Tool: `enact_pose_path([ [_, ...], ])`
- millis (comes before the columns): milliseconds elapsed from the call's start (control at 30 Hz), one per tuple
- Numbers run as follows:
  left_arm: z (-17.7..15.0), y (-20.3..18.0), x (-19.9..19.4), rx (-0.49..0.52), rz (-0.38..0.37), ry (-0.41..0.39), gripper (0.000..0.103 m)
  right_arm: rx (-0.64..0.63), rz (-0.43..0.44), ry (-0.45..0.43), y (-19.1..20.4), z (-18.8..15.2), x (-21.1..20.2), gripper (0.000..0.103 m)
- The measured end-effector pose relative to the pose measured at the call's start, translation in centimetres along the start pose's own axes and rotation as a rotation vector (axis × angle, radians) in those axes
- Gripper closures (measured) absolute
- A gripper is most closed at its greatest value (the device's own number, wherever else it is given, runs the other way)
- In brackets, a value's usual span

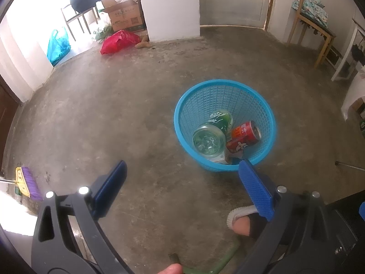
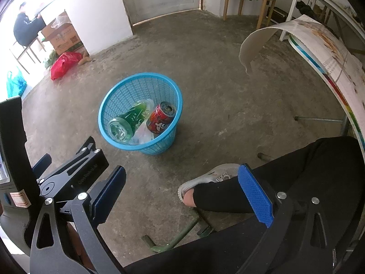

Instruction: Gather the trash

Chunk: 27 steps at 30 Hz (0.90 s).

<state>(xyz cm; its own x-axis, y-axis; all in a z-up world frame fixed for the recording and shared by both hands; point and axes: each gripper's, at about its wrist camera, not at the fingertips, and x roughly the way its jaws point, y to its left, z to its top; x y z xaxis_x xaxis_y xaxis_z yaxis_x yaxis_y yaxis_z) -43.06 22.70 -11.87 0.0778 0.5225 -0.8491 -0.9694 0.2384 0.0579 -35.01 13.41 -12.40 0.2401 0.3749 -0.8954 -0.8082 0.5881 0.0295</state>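
Over on the left, the left gripper (image 1: 181, 175) hangs above the bare concrete floor (image 1: 114, 118) with its blue pads spread wide and nothing between them. Just ahead of it stands the blue mesh basket (image 1: 182, 105), and the trash is already inside: a green plastic bottle (image 1: 211, 134) lying base-up, a red drink can (image 1: 245, 137) leaning beside it against the wall, and some clear wrapping (image 2: 142, 134) underneath. To the right, the right gripper (image 2: 182, 175) is likewise released and empty, held over the person's shoe (image 2: 209, 175) and black trouser leg. Beyond that, a curled sheet of paper (image 2: 296, 36) droops off the counter (image 2: 319, 73) edge.

From here I'd judge the collecting nearly finished. The risk is the light basket itself: a gripper swung in low could knock its rim and tip bottle and can back onto the floor. The drooping paper could also slide off if brushed.
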Motion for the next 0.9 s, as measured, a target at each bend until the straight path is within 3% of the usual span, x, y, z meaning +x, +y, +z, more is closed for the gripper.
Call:
enact_pose_path([
  [900,-0.44,-0.18,0.12,-0.015,-0.010,0.006,0.009,-0.008,-0.008,-0.002,0.01,-0.10,-0.04,0.007],
])
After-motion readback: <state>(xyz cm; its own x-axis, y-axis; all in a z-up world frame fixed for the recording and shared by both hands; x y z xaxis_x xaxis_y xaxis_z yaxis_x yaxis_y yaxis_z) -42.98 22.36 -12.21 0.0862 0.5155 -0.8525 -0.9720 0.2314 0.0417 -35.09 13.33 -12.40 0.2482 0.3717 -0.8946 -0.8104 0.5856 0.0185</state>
